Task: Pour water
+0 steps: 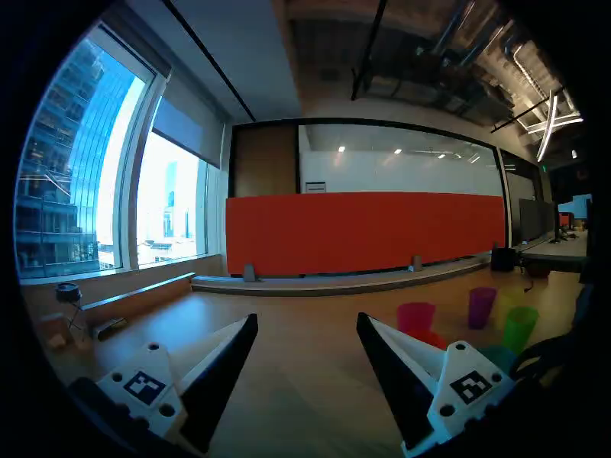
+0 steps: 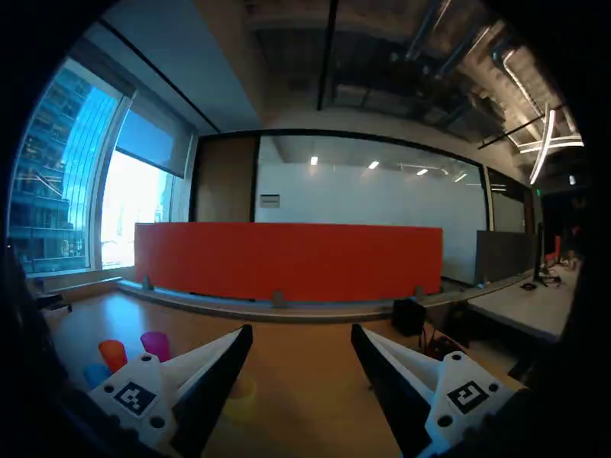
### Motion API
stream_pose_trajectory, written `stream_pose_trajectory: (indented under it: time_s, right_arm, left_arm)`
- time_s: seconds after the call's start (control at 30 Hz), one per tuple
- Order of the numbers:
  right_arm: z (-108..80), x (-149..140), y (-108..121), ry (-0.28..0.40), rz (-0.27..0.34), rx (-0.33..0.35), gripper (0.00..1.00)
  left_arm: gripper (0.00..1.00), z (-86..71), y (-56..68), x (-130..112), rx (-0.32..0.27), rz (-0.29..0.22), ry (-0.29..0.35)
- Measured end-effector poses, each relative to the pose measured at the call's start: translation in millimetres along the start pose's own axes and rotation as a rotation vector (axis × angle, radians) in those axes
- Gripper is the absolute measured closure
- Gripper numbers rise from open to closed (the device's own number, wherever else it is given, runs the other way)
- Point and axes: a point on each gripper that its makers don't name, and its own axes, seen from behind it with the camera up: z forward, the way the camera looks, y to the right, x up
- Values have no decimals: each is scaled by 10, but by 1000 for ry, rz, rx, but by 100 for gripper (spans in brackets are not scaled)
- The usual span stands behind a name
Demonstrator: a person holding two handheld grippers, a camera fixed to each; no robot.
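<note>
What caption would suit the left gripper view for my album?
Open left gripper hovers over a wooden table, colourful cups standing to its right.

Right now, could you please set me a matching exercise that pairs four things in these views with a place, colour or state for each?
Things:
1. partition
2. window
3. left gripper
4. purple cup

Descriptions:
A. open, holding nothing
B. red-orange, running across the far side
C. upright, at the right of the left gripper view
D. bright with daylight, at the left of the left gripper view

Pairs: 1-B; 2-D; 3-A; 4-C
</note>
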Motion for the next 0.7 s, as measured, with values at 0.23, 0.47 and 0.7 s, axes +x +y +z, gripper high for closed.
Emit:
stream_pose_trajectory:
  time_s: [0.23,0.47,0.7]
  right_arm:
    - [6,34,-58,0,-8,7,0]
    - [-2,45,-55,-2,-14,6,0]
    - [5,56,-32,-4,-12,2,0]
  left_arm:
    - [4,-3,20,-66,-3,-7,-1]
    - [4,17,46,-124,-12,-13,-6]
    - [4,36,66,-148,-22,-24,-9]
